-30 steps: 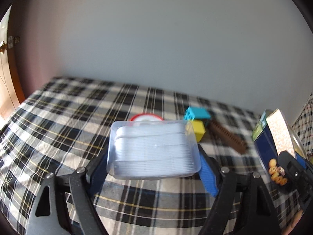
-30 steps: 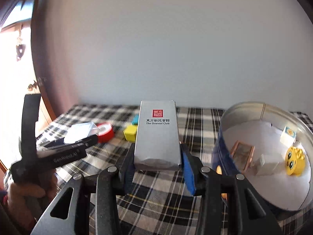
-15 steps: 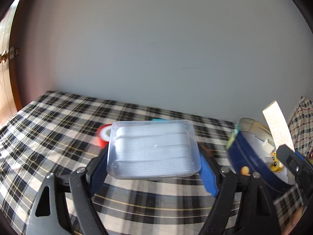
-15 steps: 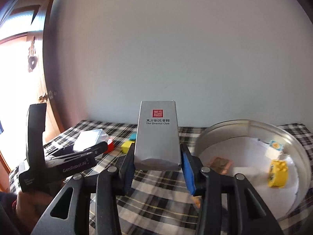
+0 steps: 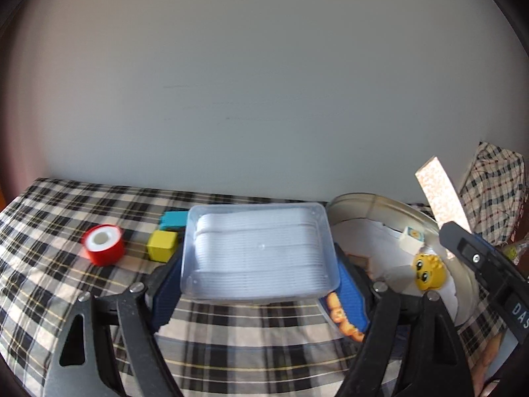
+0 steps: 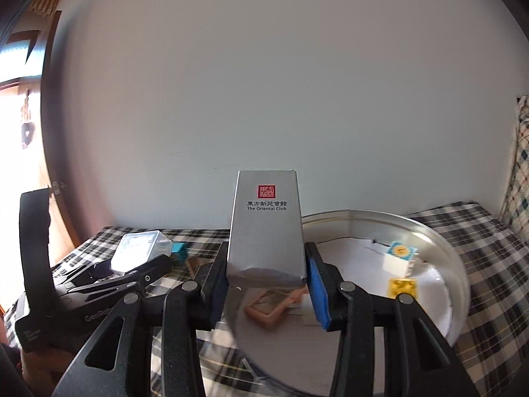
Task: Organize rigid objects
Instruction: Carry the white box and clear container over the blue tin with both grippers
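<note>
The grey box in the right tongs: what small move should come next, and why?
Probably carry the grey box a little further forward over the round tin and lower it. The right tongs grip it above the tin's near rim, and white floor inside looks free beside the yellow toy.

Round tin [image 6: 456, 264] half filled with toys; plaid cloth [image 5: 49, 225] left lies open

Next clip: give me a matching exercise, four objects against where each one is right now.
Things:
1. clear plastic box
2. silver carton with a red seal
3. yellow smiley-face toy block
4. red tape roll

Places:
A. inside the round metal tin
B. on the plaid cloth
C. in the left gripper
D. in the right gripper

Pairs: 1-C, 2-D, 3-A, 4-B
</note>
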The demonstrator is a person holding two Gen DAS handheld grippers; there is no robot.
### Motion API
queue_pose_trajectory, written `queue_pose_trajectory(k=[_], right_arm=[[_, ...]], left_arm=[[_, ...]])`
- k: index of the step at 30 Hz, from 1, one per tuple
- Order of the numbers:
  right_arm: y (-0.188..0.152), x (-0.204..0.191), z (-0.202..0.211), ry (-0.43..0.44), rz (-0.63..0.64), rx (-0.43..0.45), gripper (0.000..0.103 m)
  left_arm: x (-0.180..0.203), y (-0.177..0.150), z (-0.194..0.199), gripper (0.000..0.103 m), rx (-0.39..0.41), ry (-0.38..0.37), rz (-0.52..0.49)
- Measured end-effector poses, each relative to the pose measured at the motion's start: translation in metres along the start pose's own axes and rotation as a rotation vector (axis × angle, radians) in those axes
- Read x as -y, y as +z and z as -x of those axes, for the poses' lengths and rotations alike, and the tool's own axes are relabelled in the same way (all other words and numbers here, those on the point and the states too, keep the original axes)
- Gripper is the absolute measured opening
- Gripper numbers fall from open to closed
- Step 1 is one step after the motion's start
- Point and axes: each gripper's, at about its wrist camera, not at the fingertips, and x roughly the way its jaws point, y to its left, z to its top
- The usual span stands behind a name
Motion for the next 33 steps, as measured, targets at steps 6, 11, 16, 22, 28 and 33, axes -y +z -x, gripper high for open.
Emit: queue_pose_trajectory(k=[6, 11, 16, 22, 28, 33], right_arm=[[0.004, 0.017, 0.004, -0.044, 0.002, 0.007, 0.045], [0.006, 0.034, 0.005, -0.083, -0.011, 0.012, 0.045], [0.007, 0.047, 0.007, -0.123, -0.018, 0.012, 0.045], [0.011, 0.058, 0.013, -0.162, -0.026, 0.012, 0.045], [0.013, 0.064, 0.015, -0.184, -0.025, 0.01, 0.045], [0.015, 0.062, 0.013, -0.224, -0.005, -0.009, 0.045]], left_arm=[[0.024, 0.0, -0.006, 0.081, -0.001, -0.015, -0.042], [0.038, 0.002, -0.012, 0.081, -0.002, -0.026, -0.057], [0.052, 0.006, -0.017, 0.081, 0.002, -0.047, -0.068], [0.074, 0.008, -0.025, 0.081, -0.002, -0.071, -0.094], [0.092, 0.009, -0.032, 0.081, -0.007, -0.083, -0.121], [0.099, 0.007, -0.038, 0.081, -0.019, -0.083, -0.139]])
